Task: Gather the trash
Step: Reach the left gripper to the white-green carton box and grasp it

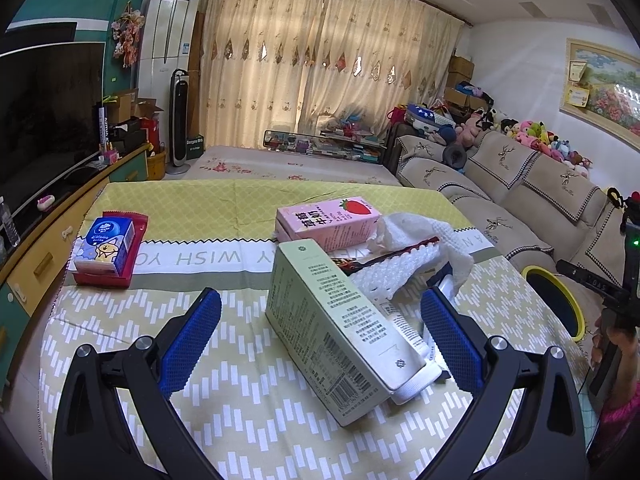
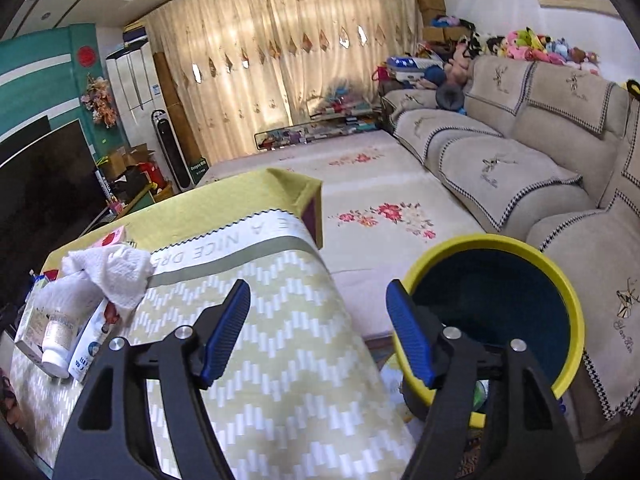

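My left gripper [image 1: 320, 320] is open low over the table, its blue pads standing either side of a pale green box [image 1: 320, 312] without pressing it. A white tube [image 1: 412, 364] lies against the box. Behind them sit bubble wrap [image 1: 394, 272], a crumpled white tissue [image 1: 412, 228] and a pink strawberry milk carton [image 1: 332, 220]. My right gripper [image 2: 318, 296] is open with nothing between its fingers, held above the table's right edge next to a yellow-rimmed bin [image 2: 492, 240]. The same tissue [image 2: 112, 268] and tube [image 2: 60, 336] show at the far left of the right wrist view.
A blue tissue pack [image 1: 108, 244] rests on a red wrapper [image 1: 132, 256] at the table's left. The bin [image 1: 568, 300] stands on the floor between table and sofa [image 2: 520, 168]. A person's hand [image 1: 608, 344] shows at the right edge. A TV unit [image 1: 48, 264] runs along the left.
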